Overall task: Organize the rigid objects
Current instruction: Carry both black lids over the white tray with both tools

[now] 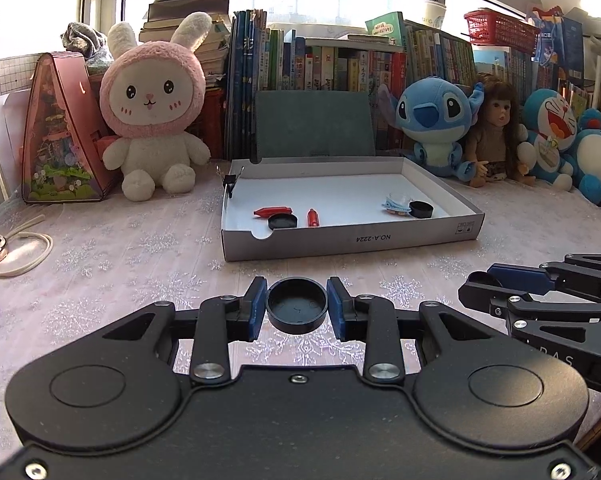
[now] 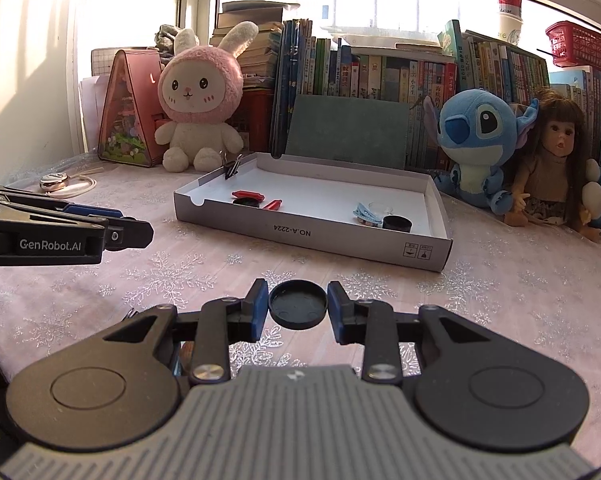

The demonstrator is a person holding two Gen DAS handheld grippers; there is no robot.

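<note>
In the left wrist view my left gripper (image 1: pixel 296 307) is shut on a round black cap (image 1: pixel 296 314), hollow side up, held above the tablecloth. My right gripper (image 2: pixel 297 306) is shut on a flat black lid (image 2: pixel 297 308), also clear of the cloth. Ahead lies a shallow white cardboard box (image 1: pixel 352 242) (image 2: pixel 308 236). It holds red pieces (image 1: pixel 272 211), a black lid (image 1: pixel 282 222), a blue clip (image 1: pixel 396 205) and a black cap (image 1: pixel 421 209). Each gripper shows in the other's view, at the side: right gripper (image 1: pixel 476 284), left gripper (image 2: pixel 140 229).
A binder clip (image 1: pixel 230 179) grips the box's far left corner. Behind stand a pink rabbit plush (image 1: pixel 152 116), a blue plush (image 1: pixel 432 124), a doll (image 1: pixel 496 132) and rows of books. A white cord with a metal object (image 1: pixel 4 252) lies at left.
</note>
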